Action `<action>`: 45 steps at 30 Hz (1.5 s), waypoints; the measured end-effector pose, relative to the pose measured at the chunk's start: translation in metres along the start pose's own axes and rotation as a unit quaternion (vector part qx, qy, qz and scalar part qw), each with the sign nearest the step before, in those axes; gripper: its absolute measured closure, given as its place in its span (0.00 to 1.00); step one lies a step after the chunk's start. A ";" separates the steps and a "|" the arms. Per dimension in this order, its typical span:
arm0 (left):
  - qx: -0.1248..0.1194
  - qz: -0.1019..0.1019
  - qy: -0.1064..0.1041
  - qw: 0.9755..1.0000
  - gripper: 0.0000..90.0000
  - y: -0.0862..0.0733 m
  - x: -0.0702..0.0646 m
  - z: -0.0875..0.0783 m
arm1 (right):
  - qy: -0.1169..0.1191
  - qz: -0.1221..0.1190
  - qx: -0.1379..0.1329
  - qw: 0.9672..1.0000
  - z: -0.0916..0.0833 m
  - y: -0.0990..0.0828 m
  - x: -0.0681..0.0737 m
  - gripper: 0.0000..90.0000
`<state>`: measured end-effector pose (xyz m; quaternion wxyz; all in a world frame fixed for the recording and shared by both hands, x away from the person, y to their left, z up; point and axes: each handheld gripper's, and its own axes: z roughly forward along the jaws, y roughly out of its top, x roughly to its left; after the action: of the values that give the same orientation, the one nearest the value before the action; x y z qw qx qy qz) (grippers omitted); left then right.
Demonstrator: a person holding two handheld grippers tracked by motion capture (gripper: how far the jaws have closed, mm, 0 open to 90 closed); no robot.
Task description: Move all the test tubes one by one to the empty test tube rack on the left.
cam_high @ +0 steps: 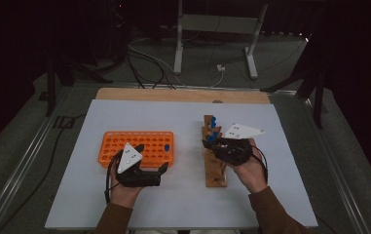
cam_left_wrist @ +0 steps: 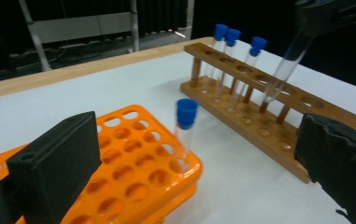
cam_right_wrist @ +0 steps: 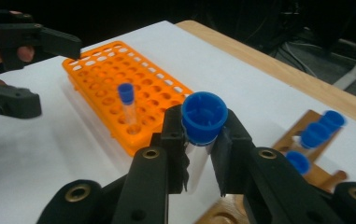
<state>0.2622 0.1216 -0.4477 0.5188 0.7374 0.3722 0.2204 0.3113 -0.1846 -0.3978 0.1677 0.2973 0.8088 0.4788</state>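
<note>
Right gripper pinches a blue-capped test tube just below the cap; in the left gripper view its lower end hangs at a slant just above the wooden rack. Left gripper stands spread and empty beside the orange rack, which holds one capped tube. Step in hand, by judgement: transfer between racks. Next move: carry the tube over a free orange hole, upright it, lower, release.

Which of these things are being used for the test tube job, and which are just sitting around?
In use:
- right tool, shut on a blue-capped tube
- wooden rack holding three capped tubes
- orange rack with one tube in it
- left tool, open, holding nothing

Just lying about:
- cables on the floor
- metal stand
</note>
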 end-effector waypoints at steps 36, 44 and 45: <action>-0.002 0.070 -0.078 0.994 0.85 0.019 -0.051 0.045 | 0.072 -0.014 0.012 0.997 0.019 0.013 0.035 0.85; -0.007 0.066 -0.081 0.994 0.87 0.019 -0.050 0.044 | 0.075 -0.011 0.006 0.997 0.015 0.012 0.032 0.70; -0.008 0.064 -0.079 0.995 0.87 0.019 -0.049 0.044 | 0.075 -0.008 0.003 0.997 0.014 0.012 0.031 0.65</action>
<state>0.2684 0.0535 -0.4428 0.5375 0.7705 0.2800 0.1975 0.2988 -0.1512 -0.3936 0.1095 0.2542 0.8230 0.4960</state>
